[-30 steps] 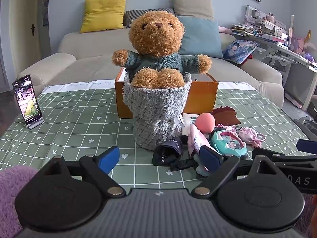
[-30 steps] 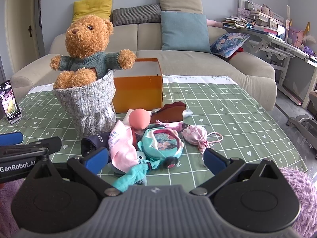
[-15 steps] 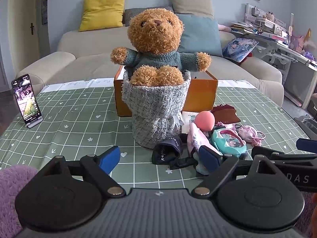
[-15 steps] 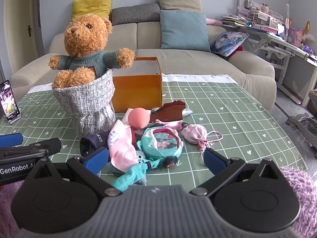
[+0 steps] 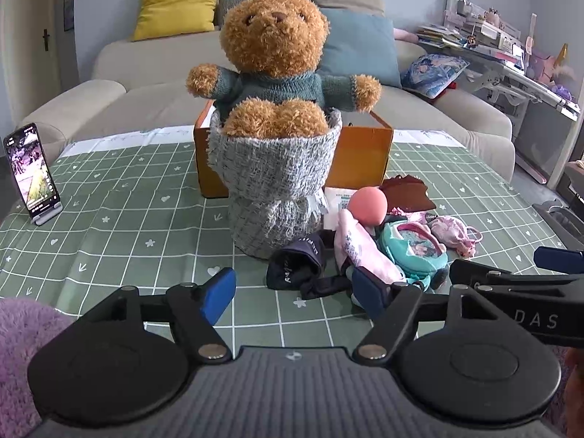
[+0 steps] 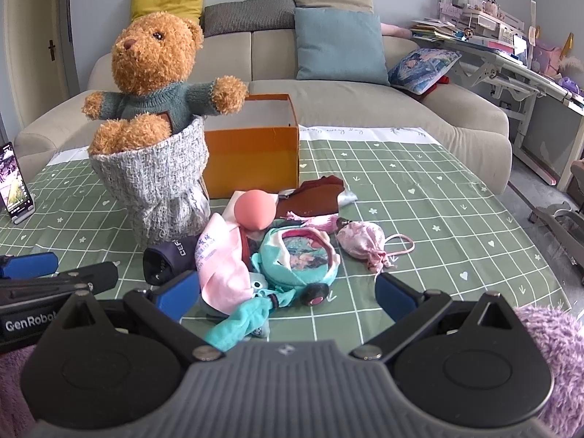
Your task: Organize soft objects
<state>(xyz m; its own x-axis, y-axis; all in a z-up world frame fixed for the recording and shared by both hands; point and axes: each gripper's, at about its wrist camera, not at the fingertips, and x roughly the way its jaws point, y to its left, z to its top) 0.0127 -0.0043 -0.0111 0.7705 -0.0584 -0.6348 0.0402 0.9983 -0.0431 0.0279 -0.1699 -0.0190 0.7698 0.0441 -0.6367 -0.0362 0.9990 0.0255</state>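
Observation:
A brown teddy bear (image 5: 273,43) in a teal sweater sits in a grey woven bag (image 5: 273,182) on the green checked tablecloth; it also shows in the right wrist view (image 6: 153,58). An open orange box (image 6: 252,157) stands behind it. A pile of soft things lies in front: a pink ball (image 6: 254,209), a pink cloth (image 6: 222,266), a teal round pouch (image 6: 299,259), a dark sock (image 5: 295,262), a pink drawstring pouch (image 6: 361,242). My left gripper (image 5: 295,295) is open and empty, near the sock. My right gripper (image 6: 286,294) is open and empty, just before the teal pouch.
A phone on a stand (image 5: 31,175) sits at the table's left edge. A beige sofa with cushions (image 6: 339,43) stands behind the table. A cluttered desk (image 6: 511,47) is at the right. A dark red cloth (image 6: 314,200) lies by the box.
My left gripper has moved forward toward the bear and the pile, which look larger now. My right gripper has edged slightly closer. Both stay open.

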